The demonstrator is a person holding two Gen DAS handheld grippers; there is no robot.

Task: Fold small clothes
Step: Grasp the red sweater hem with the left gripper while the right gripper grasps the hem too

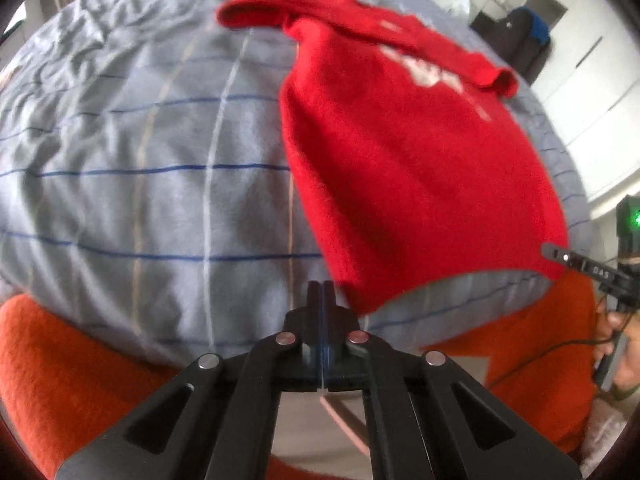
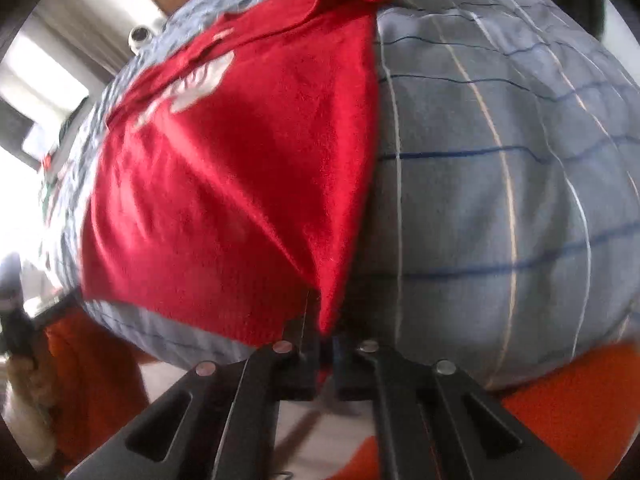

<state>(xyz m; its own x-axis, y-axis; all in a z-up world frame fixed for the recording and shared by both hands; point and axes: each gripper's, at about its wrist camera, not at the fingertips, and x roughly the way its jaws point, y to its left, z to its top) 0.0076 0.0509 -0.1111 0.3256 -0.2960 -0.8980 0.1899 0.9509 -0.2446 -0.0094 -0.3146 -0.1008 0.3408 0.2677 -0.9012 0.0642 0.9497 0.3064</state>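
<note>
A small red sweater (image 1: 404, 160) with a white chest print lies on a grey-blue checked bedspread (image 1: 140, 168). Its near hem is lifted and stretched. My left gripper (image 1: 321, 292) is shut and empty, just left of the hem's near corner. My right gripper (image 2: 324, 332) is shut on the sweater's (image 2: 224, 184) other hem corner and holds it off the bed; it also shows at the right edge of the left wrist view (image 1: 560, 254). The sleeves lie folded at the far end.
The bedspread (image 2: 500, 160) covers the whole bed. An orange blanket (image 1: 60, 368) lies along the bed's near edge, also in the right wrist view (image 2: 572, 404). White cupboards (image 1: 592, 80) stand beyond the bed on the right.
</note>
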